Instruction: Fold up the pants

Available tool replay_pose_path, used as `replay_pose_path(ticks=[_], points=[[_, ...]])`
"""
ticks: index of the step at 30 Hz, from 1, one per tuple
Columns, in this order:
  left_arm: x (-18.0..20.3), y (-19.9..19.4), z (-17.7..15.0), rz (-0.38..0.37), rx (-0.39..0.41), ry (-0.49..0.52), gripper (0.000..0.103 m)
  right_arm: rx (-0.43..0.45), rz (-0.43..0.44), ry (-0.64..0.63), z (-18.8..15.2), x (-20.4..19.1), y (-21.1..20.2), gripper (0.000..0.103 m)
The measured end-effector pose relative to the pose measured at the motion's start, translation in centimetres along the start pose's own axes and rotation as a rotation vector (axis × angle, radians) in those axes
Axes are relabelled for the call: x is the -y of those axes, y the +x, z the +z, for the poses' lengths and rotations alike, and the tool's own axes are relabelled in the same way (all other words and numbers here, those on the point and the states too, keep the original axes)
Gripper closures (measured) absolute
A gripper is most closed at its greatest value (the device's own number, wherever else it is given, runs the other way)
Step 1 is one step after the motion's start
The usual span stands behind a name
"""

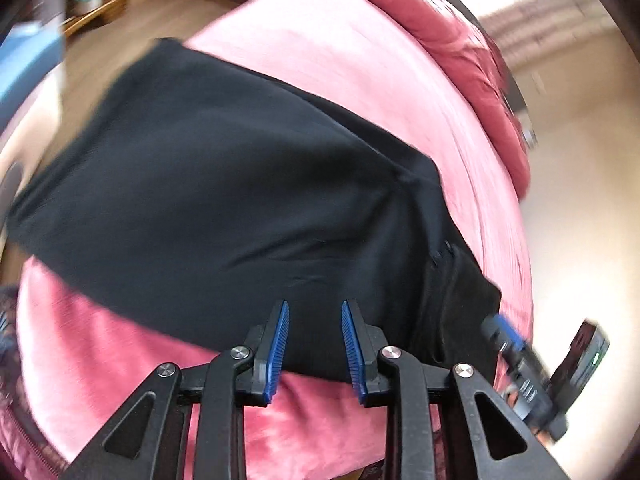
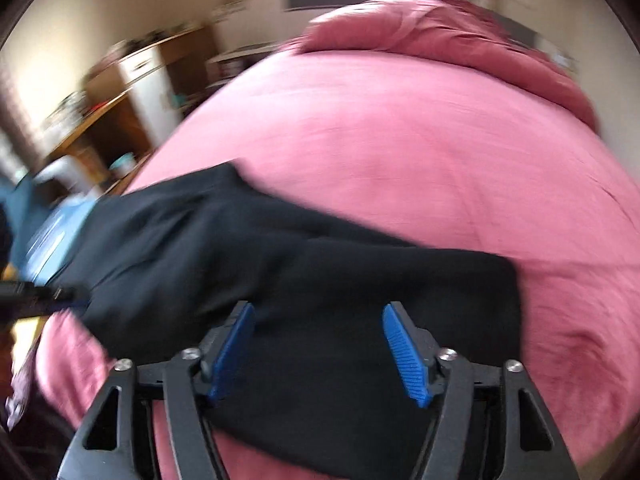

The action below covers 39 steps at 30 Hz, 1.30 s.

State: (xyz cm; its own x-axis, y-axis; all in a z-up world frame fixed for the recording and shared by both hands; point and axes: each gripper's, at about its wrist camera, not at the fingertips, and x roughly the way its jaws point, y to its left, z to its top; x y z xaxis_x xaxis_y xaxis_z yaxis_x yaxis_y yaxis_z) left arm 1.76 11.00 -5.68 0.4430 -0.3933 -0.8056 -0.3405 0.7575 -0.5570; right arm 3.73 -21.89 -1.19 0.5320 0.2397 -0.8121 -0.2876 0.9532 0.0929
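Black pants (image 1: 224, 200) lie flat and folded across a pink bed cover (image 1: 360, 80). My left gripper (image 1: 315, 306) hovers at their near edge, open, with its blue pads apart and no cloth pinched between them. The right gripper (image 1: 504, 336) shows blurred at the pants' right end. In the right wrist view the pants (image 2: 320, 280) stretch left to right under my right gripper (image 2: 319, 307), which stands wide open above the cloth and holds nothing. The left gripper (image 2: 60, 294) pokes in at the left edge, by the pants' far end.
A crumpled darker pink duvet (image 2: 460, 32) is heaped at the head of the bed. Wooden furniture (image 2: 132, 80) and a wood floor (image 1: 132, 28) lie beyond the bed's left side, with a blue object (image 2: 44, 240) near the bed edge. Both views are motion-blurred.
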Motion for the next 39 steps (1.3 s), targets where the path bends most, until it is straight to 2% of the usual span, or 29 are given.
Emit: replay_pose_path(ticks=[2, 5, 9, 13, 15, 18, 21, 29, 31, 33, 35, 37, 39], points=[[-1.6, -1.4, -0.2, 0.004, 0.02, -0.053, 0.075, -0.032, 0.045, -0.038, -0.4, -2.2, 1.0, 0.041], [-6.0, -4.5, 0.3, -0.008, 0.07, -0.194, 0.074, -0.087, 0.044, -0.08, -1.1, -4.5, 3.0, 0.043], [-10.4, -7.3, -0.1, -0.006, 0.141, -0.365, 0.074, -0.123, 0.056, -0.042, -2.0, -4.6, 4.3, 0.043], [-14.2, -7.8, 0.1, -0.009, 0.172, -0.524, 0.072, -0.126, 0.096, 0.001, -2.3, -3.5, 4.4, 0.043], [-15.3, -7.6, 0.1, -0.01, 0.181, -0.586, 0.067, -0.124, 0.098, 0.003, -2.4, -3.6, 4.3, 0.042], [-16.1, -6.7, 0.3, 0.004, 0.171, -0.638, 0.066, -0.121, 0.094, 0.002, -2.2, -3.5, 4.4, 0.042], [-16.7, -5.5, 0.7, 0.011, 0.161, -0.659, 0.065, -0.12, 0.095, 0.007, -2.1, -3.5, 4.3, 0.041], [-18.3, -3.2, 2.3, -0.026, 0.157, -0.704, 0.066, -0.122, 0.09, 0.007, -2.1, -3.7, 4.6, 0.04], [-18.3, -3.0, 2.6, -0.029, 0.166, -0.691, 0.067, -0.123, 0.09, 0.008, -2.1, -3.6, 4.7, 0.039], [-18.3, -2.8, 2.8, -0.036, 0.169, -0.677, 0.075, -0.124, 0.088, 0.006, -2.1, -3.7, 4.8, 0.039], [-17.9, -3.1, 2.8, -0.025, 0.178, -0.648, 0.079, -0.124, 0.087, 0.004, -2.1, -3.7, 4.9, 0.039], [-17.2, -3.5, 3.0, -0.011, 0.191, -0.598, 0.087, -0.123, 0.087, 0.007, -2.1, -3.7, 4.9, 0.038], [-15.9, -4.3, 3.2, 0.006, 0.224, -0.534, 0.089, -0.12, 0.088, 0.008, -2.1, -3.7, 4.9, 0.038]])
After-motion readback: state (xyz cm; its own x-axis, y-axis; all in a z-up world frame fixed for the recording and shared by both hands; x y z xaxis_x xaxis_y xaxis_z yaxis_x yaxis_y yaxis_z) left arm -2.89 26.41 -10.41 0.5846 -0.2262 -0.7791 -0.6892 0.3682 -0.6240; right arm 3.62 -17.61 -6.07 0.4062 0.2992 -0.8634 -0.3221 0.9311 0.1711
